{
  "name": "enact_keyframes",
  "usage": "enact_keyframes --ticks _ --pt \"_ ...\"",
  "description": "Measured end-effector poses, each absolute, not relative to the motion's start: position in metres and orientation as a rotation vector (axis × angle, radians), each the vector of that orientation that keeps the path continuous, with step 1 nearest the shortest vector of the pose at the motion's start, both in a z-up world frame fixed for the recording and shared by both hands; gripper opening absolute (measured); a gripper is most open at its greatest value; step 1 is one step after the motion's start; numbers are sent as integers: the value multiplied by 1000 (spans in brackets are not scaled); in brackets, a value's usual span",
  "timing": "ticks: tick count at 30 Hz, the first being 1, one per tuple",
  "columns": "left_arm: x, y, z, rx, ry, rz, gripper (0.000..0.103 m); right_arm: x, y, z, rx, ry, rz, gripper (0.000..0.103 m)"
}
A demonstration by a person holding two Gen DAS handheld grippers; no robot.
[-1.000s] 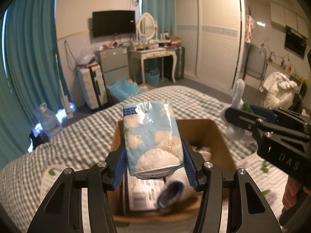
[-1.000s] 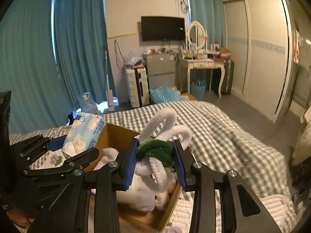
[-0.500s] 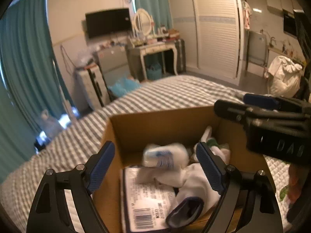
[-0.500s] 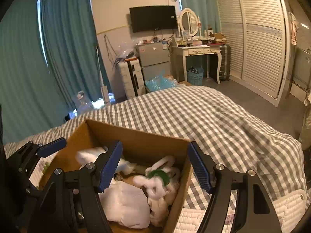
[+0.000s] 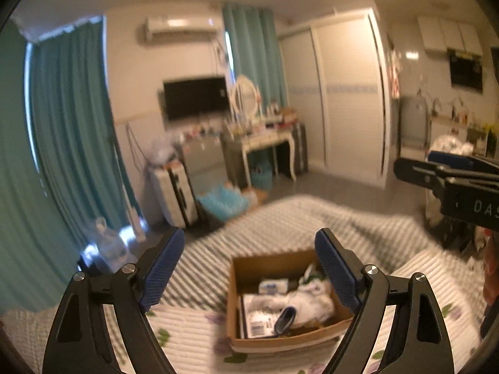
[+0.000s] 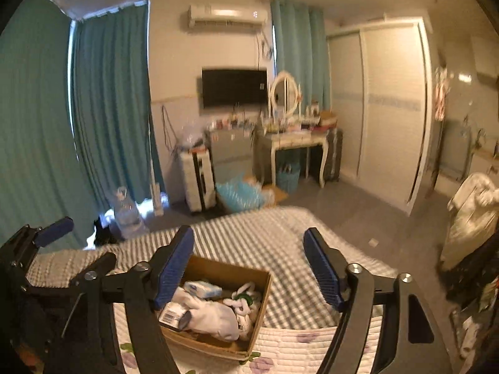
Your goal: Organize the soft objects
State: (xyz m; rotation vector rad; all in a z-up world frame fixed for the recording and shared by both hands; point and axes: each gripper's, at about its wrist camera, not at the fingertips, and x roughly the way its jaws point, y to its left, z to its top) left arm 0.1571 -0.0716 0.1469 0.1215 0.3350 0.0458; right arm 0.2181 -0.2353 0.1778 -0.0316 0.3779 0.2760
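Note:
A cardboard box (image 5: 246,263) sits on the bed and also shows in the right wrist view (image 6: 260,305). Inside lie a blue tissue pack (image 5: 273,286), white soft items (image 5: 312,302), a packet with a barcode (image 5: 257,314) and a white-and-green plush (image 6: 241,297). My left gripper (image 5: 246,268) is open and empty, raised above and behind the box. My right gripper (image 6: 249,268) is open and empty, also raised above the box. Each gripper shows in the other's view at the edge.
The bed has a grey checked cover (image 6: 274,237) and a white quilt with flowers (image 5: 187,327) near me. Beyond it stand a dressing table (image 6: 296,140), a suitcase (image 6: 198,184), teal curtains (image 6: 109,109) and a wardrobe (image 6: 389,109).
Both grippers opened and dropped the tissue pack and the plush into the box. Since then both have pulled up and back, so the box looks smaller and lower.

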Motion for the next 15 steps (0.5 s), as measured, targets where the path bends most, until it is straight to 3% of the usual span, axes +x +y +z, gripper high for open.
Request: enact_keyframes --ticks 2,5,9,15 --pt "125 -70 171 112 265 43 103 184 -240 202 -36 331 265 85" --pt "86 -67 196 102 175 36 103 135 -246 225 -48 293 236 103" --pt "32 -64 214 104 88 44 103 83 -253 234 -40 242 246 103" --pt "-6 -59 200 107 37 61 103 27 -255 215 -32 178 260 103"
